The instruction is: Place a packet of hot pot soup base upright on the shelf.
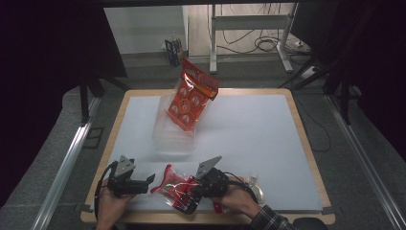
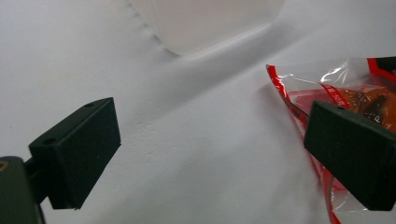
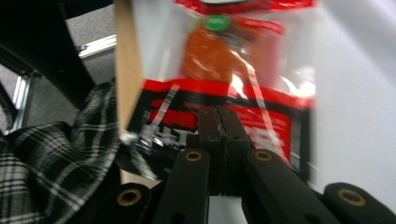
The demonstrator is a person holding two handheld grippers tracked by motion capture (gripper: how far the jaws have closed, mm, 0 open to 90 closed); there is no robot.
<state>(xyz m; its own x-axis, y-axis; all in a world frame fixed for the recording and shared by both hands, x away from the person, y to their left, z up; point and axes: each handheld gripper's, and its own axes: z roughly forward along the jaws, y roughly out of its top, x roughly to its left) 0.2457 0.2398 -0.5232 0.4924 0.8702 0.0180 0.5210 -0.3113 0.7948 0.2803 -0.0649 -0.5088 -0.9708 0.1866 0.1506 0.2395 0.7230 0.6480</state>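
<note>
A small clear packet with red print point(image 1: 172, 184) lies at the table's near edge, with orange-brown food inside. My right gripper point(image 1: 187, 191) is shut on it; in the right gripper view the jaws point(image 3: 219, 122) meet on the packet's point(image 3: 224, 56) red and black end strip. My left gripper point(image 1: 149, 182) rests just left of the packet, pointing at it. Its jaws point(image 2: 210, 154) stand wide open over bare white mat, and the packet's corner point(image 2: 359, 95) lies behind the right-hand jaw.
A clear plastic tub point(image 1: 173, 129) stands mid-table on the white mat point(image 1: 249, 139), with a larger red snack bag point(image 1: 191, 98) leaning out of it. A crumpled clear wrapper point(image 1: 253, 184) lies by the right hand. A plaid sleeve point(image 3: 56, 154) hangs past the wooden table edge point(image 3: 127, 60).
</note>
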